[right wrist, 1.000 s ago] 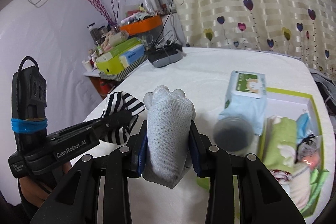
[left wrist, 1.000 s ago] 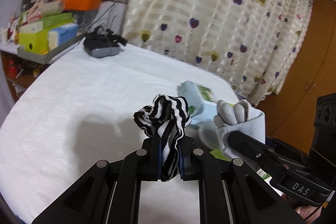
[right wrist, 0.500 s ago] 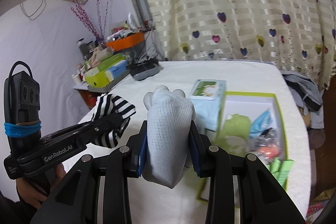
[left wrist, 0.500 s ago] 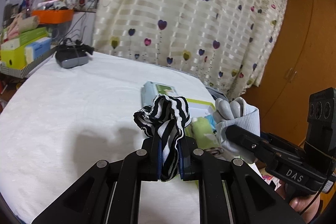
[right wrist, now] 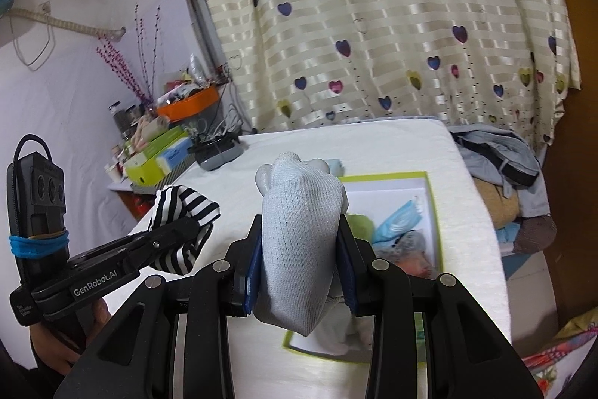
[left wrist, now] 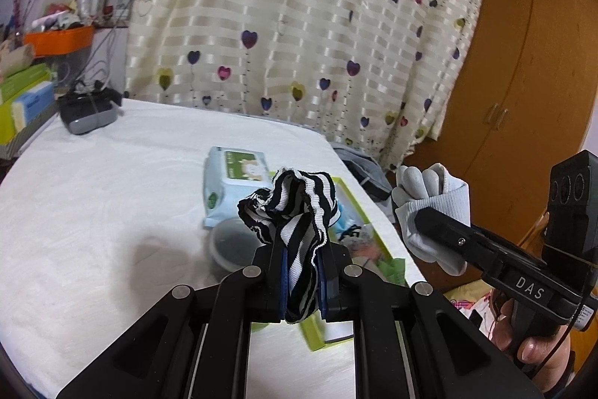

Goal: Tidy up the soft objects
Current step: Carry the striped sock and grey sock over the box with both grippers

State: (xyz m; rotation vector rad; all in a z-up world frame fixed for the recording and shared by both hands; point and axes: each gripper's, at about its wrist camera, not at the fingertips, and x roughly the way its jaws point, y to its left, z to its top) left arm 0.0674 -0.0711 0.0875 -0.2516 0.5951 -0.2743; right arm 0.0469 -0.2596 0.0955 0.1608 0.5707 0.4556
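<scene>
Covering the bed, a white sheet [left wrist: 112, 197] runs back to a heart-print curtain [left wrist: 299, 36]. Left gripper [left wrist: 302, 281] clamps a bunched black-and-white striped sock [left wrist: 295, 212], its crumpled top rising past the tips. Right gripper [right wrist: 299, 272] pinches a pale grey glove [right wrist: 299, 230] above a green-edged box [right wrist: 429, 204] of soft things.
</scene>
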